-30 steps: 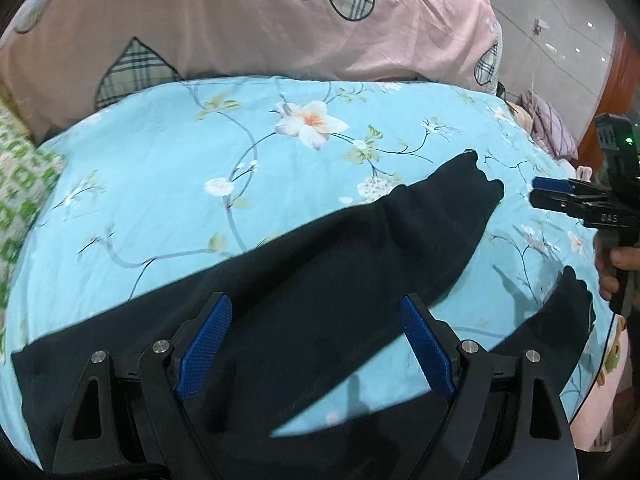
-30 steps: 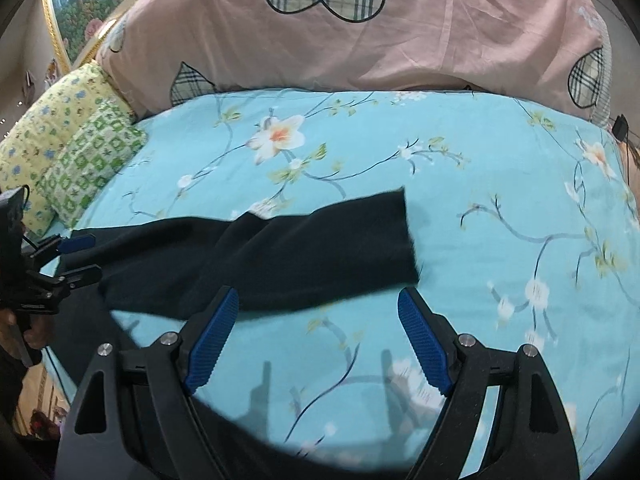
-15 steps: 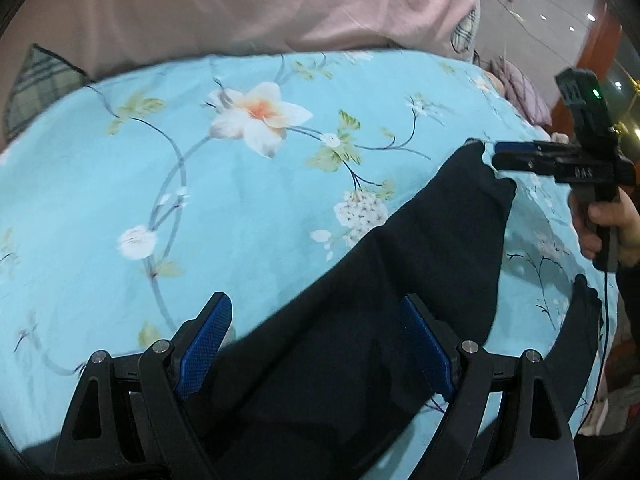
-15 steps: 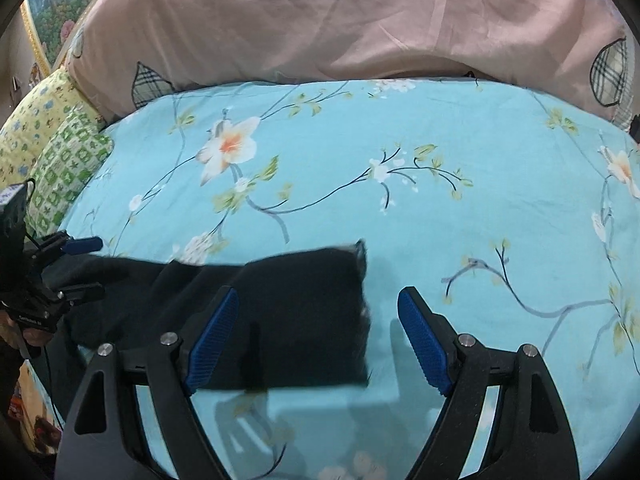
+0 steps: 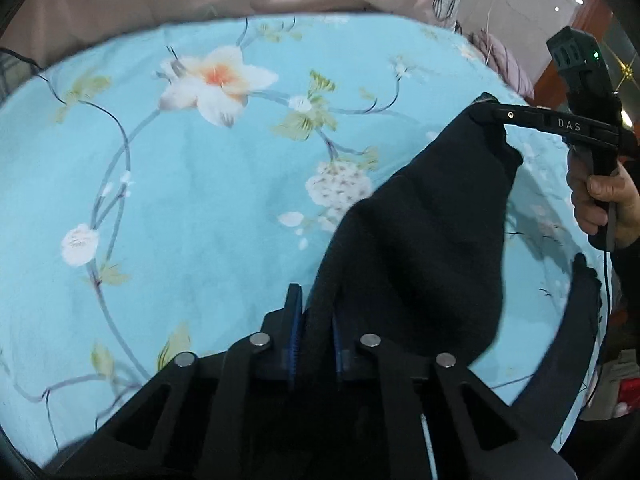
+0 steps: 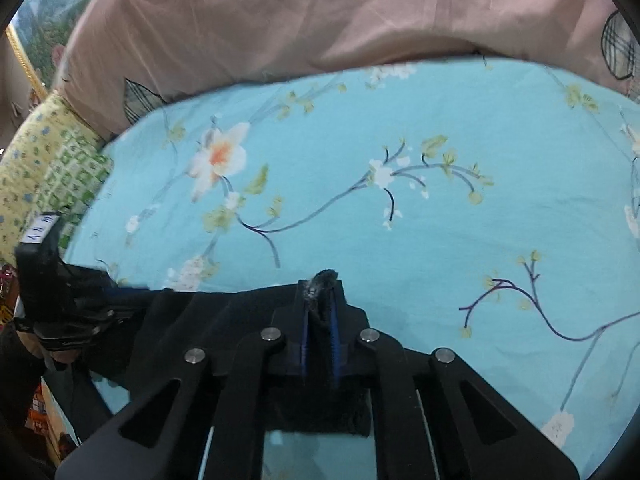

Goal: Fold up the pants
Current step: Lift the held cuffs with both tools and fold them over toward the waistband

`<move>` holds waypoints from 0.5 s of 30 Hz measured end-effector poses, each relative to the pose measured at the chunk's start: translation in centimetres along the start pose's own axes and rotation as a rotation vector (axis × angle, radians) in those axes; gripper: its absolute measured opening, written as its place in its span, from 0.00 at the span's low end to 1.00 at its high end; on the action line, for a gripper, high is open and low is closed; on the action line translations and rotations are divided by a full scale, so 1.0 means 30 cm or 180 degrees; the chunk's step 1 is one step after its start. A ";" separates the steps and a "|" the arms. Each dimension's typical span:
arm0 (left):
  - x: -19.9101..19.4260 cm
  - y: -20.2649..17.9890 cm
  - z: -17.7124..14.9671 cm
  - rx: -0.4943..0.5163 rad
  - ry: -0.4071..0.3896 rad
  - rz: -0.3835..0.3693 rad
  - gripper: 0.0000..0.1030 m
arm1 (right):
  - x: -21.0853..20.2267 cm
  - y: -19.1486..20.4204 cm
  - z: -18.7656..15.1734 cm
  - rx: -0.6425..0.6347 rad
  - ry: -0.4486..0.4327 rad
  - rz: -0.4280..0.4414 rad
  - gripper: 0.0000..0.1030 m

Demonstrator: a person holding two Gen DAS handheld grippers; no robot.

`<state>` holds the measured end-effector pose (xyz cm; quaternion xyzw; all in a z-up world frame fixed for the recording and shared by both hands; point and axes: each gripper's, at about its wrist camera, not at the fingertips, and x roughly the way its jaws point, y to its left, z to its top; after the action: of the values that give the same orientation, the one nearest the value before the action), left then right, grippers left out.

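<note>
Black pants [image 5: 420,240] lie across a light blue flowered bed sheet [image 5: 180,208]. My left gripper [image 5: 314,300] has its jaws closing, pinched on a raised fold of the upper pant leg near its blue pads. My right gripper [image 5: 486,114], held by a hand [image 5: 600,196], grips that leg's hem at the far right. In the right wrist view my right gripper [image 6: 320,292] is closing with a tuft of the pants [image 6: 192,312] squeezed between its pads. My left gripper [image 6: 132,294] shows at the left edge. The second leg [image 5: 576,320] lies nearer the bed's edge.
A pink quilt [image 6: 360,20] with plaid hearts is heaped along the far side of the bed. A yellow and green patterned pillow [image 6: 48,160] sits at the far left. The bed's right edge [image 5: 600,280] drops off toward the floor.
Both grippers went from wide open to pinched on the black fabric. Both came down closer to the bed, and the leg now bunches up between them.
</note>
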<state>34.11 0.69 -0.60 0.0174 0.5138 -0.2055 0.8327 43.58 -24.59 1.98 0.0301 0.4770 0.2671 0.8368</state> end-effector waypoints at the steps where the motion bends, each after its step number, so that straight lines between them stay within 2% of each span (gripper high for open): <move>1: -0.024 -0.010 -0.009 -0.0006 -0.0033 -0.0018 0.08 | -0.034 0.006 -0.009 -0.0012 -0.0070 0.0001 0.08; 6: -0.191 -0.092 -0.085 -0.0056 -0.0287 -0.0058 0.07 | -0.167 -0.013 -0.051 0.0046 -0.0289 0.0057 0.08; 15: -0.336 -0.273 -0.242 -0.0008 -0.0395 -0.0147 0.06 | -0.345 -0.047 -0.241 0.0079 -0.0512 0.0317 0.08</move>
<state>21.10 -1.81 6.18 -0.0083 0.4617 -0.2246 0.8581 34.13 -32.20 5.71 0.0855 0.4095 0.2992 0.8576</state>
